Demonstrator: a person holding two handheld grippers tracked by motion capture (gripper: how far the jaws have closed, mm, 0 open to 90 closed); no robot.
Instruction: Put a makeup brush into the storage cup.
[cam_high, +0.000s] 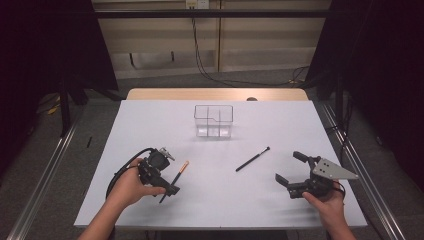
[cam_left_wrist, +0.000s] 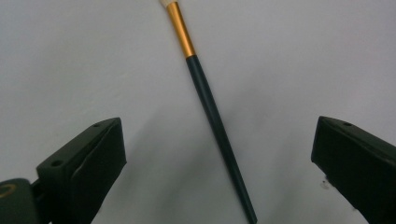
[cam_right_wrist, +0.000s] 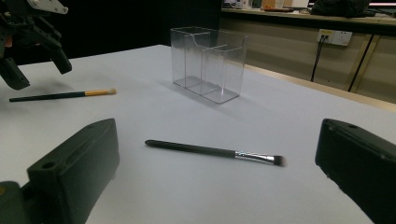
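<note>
Lying flat: two brushes; one organizer.

Two brushes and a clear organiser on a white table, seen between wide-apart black jaws.

The right gripper has its two black jaws rising from the bottom corners, spread wide with nothing between them but the table. Just ahead lies a black brush with a silver ferrule, flat on the white surface, its dark bristles pointing right. Farther back stands a clear plastic organiser, upright, divided into compartments that look empty. At the left lies a second brush with a gold ferrule, pale bristles toward the organiser. The left gripper hangs above that brush's handle end, jaws parted, not touching it.
</note>
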